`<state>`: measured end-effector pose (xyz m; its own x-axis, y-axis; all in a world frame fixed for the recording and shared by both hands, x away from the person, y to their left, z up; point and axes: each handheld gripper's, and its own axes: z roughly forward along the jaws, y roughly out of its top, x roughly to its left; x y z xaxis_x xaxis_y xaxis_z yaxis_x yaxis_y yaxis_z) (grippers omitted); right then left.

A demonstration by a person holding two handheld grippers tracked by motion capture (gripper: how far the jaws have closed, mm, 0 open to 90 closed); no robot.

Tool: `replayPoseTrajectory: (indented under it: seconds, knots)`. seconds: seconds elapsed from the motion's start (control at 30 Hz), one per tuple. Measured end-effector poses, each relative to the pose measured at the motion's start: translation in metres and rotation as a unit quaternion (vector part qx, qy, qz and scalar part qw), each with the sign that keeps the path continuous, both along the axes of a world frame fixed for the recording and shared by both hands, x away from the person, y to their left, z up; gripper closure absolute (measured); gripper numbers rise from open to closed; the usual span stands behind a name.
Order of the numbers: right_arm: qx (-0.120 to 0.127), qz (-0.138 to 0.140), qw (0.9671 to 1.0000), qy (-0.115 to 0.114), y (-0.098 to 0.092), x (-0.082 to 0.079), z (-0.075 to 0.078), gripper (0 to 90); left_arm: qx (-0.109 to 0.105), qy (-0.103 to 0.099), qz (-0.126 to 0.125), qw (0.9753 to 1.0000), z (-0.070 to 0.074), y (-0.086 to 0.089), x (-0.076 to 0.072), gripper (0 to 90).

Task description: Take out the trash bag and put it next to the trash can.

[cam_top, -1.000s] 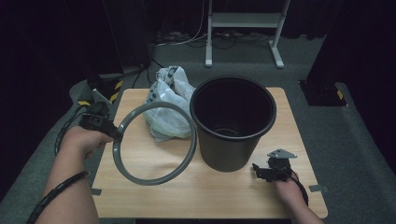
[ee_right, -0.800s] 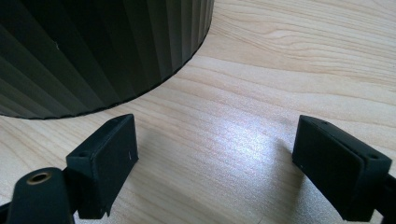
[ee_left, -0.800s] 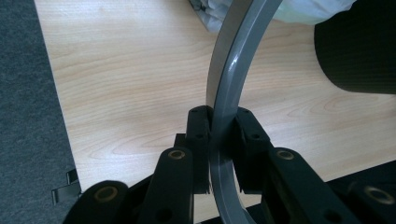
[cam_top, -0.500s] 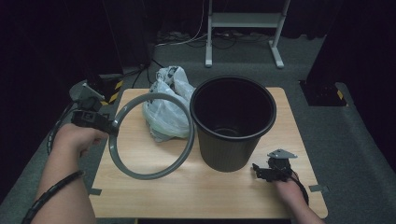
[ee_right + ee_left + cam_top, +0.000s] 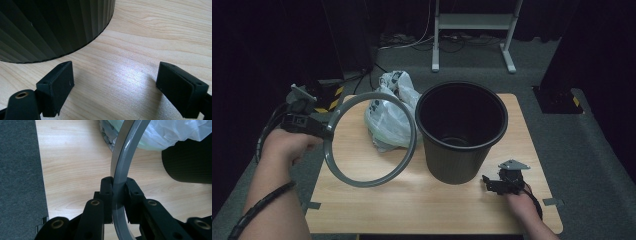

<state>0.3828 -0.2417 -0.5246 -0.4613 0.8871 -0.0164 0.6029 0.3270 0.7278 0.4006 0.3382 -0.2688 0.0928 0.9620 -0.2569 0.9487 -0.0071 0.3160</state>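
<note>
Left gripper (image 5: 326, 131) clamps grey ring (image 5: 371, 138), raised left of black bin (image 5: 461, 131), clear of surface (image 5: 422, 205). Right gripper (image 5: 488, 182) wide, beside bin base. Next, probably: line bin with bag (image 5: 389, 112), then seat ring on rim.

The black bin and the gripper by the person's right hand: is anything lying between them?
No. The right gripper view shows only bare wooden table up to the black bin.

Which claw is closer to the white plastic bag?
The left claw. It holds the grey ring up just to the left of the plastic bag. The right claw is open, low on the table on the far side of the black bin.
</note>
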Motion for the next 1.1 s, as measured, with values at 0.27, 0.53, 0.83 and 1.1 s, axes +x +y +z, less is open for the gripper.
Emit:
replayPoseTrajectory:
  seconds: [0.27,0.53,0.83,1.1]
  knots:
    - [0.0,0.0,1.0,0.0,0.0,0.0,0.0,14.3,-0.005,-0.017,0.004,0.9998,0.018,-0.002,-0.001,78.5]
    - [-0.001,0.0,1.0,0.0,0.0,0.0,0.0,14.3,-0.002,-0.03,-0.014,0.9995,0.032,-0.024,0.008,78.5]
    - [0.0,0.0,1.0,0.001,0.0,0.0,0.0,14.3,-0.006,-0.033,-0.042,0.9986,0.038,-0.053,0.023,78.4]
    - [0.001,-0.001,1.0,0.003,0.001,0.001,0.0,13.9,-0.003,-0.036,-0.058,0.9977,0.042,-0.071,0.033,78.4]
